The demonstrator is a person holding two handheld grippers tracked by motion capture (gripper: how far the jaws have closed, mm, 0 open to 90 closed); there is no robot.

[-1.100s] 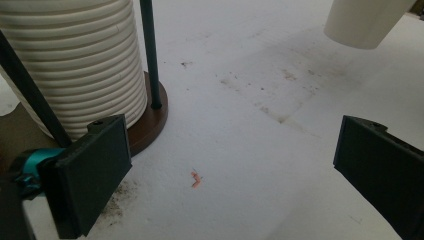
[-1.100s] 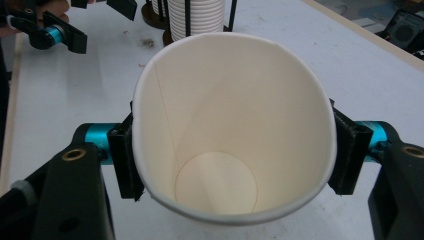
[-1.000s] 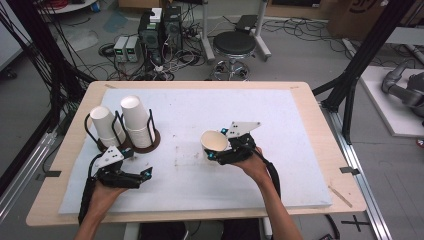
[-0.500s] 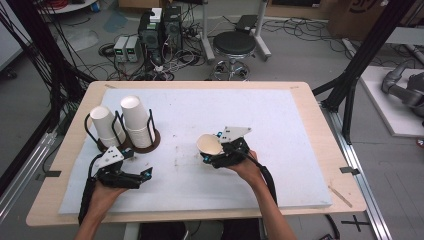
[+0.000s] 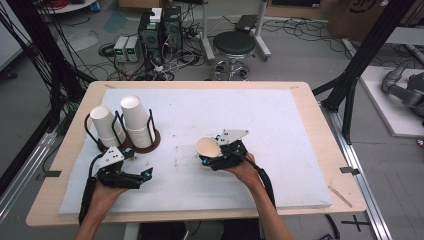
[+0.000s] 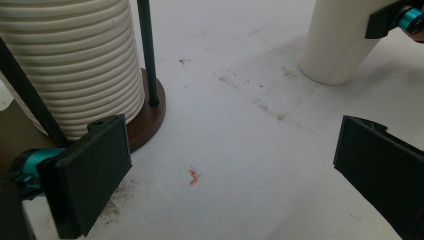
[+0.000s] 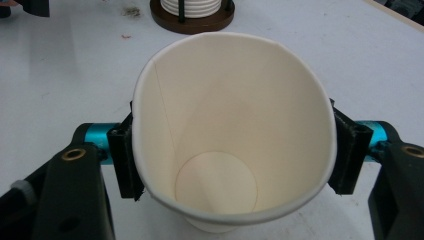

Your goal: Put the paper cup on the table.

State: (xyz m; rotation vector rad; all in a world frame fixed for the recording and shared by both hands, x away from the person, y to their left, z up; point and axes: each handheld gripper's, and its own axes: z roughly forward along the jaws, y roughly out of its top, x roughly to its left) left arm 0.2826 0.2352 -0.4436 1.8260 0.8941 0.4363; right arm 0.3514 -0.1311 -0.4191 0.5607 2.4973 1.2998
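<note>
A white paper cup (image 5: 207,147) sits squeezed between the jaws of my right gripper (image 5: 214,156) near the middle of the white mat, mouth up and slightly oval. In the right gripper view the cup (image 7: 235,115) is empty, with my right gripper (image 7: 232,150) shut on its sides. From the left gripper view the cup (image 6: 340,45) has its base at the mat. My left gripper (image 5: 144,175) rests open at the front left, in front of the cup holder (image 5: 151,141). Nothing lies between its fingers (image 6: 90,170).
The black wire holder on a brown base carries two stacks of white cups (image 5: 135,120), one tilted left (image 5: 104,125). A ribbed cup stack (image 6: 75,65) stands close to the left jaw. A small orange scrap (image 6: 193,176) lies on the mat. Wooden table edge (image 5: 320,130) surrounds the mat.
My right gripper has drifted slightly left and down with the cup in it, bringing the cup more upright. The left gripper has stayed put.
</note>
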